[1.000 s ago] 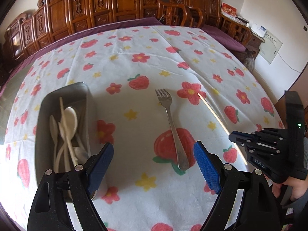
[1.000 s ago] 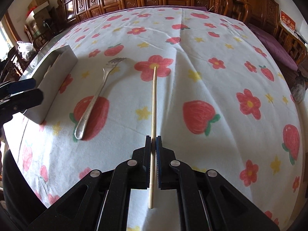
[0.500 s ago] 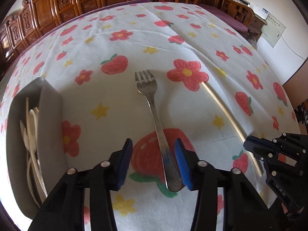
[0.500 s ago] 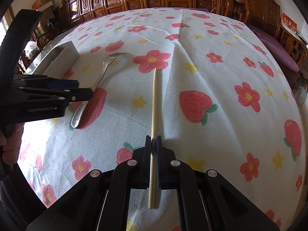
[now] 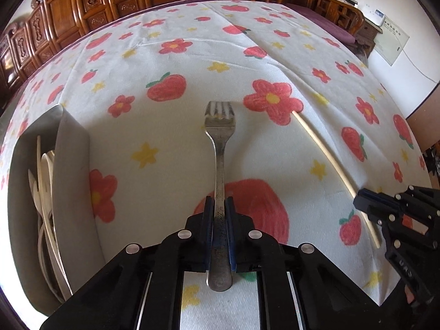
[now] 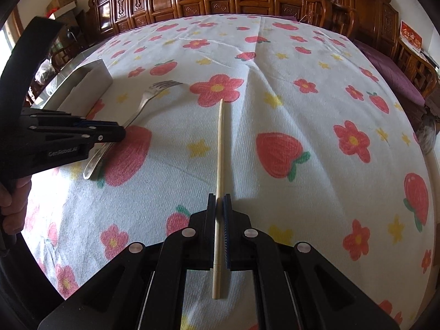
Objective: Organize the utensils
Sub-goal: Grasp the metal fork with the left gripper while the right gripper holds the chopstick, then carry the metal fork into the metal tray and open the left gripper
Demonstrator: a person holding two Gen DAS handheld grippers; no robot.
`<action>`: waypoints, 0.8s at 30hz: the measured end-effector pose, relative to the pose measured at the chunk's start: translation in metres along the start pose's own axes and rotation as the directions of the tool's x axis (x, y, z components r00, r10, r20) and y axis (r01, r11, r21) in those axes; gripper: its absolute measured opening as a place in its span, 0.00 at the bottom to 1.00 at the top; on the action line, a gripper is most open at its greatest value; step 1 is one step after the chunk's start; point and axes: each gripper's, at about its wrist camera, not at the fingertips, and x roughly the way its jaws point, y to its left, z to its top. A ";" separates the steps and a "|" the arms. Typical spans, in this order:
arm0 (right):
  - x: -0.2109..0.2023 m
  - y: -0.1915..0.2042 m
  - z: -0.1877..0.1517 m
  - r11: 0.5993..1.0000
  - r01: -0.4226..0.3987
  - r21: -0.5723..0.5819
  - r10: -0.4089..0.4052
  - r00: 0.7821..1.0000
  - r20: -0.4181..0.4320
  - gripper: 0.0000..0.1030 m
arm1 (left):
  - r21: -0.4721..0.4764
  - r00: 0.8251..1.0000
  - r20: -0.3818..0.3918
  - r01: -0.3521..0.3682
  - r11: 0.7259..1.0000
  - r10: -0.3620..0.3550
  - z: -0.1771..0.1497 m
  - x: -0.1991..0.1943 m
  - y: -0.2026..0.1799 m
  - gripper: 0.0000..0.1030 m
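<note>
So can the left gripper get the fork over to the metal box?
Probably yes. The left gripper is shut on the fork, and only bare tablecloth shows between it and the open-topped metal box beside it.

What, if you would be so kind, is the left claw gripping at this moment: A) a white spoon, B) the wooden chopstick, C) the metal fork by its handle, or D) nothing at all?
C: in the left wrist view the left claw is shut on the handle of the fork, whose tines point away over the tablecloth, while the chopstick sits in the right claw.
</note>
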 end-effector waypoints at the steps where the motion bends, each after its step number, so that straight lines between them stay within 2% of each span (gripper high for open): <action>1: 0.001 0.000 0.002 1.000 0.001 0.000 -0.001 1.000 -0.001 0.06 | -0.001 1.000 0.001 0.001 1.000 -0.001 -0.001 -0.001 0.001 0.08; 14: 0.018 0.001 0.029 0.999 0.038 -0.020 -0.038 0.999 -0.003 0.07 | -0.007 0.998 0.046 0.043 0.999 -0.042 -0.011 -0.030 0.012 0.08; 24: 0.020 0.004 0.032 0.997 0.054 -0.047 -0.054 0.999 -0.001 0.06 | 0.001 0.997 0.061 0.047 0.999 -0.047 -0.016 -0.041 0.017 0.07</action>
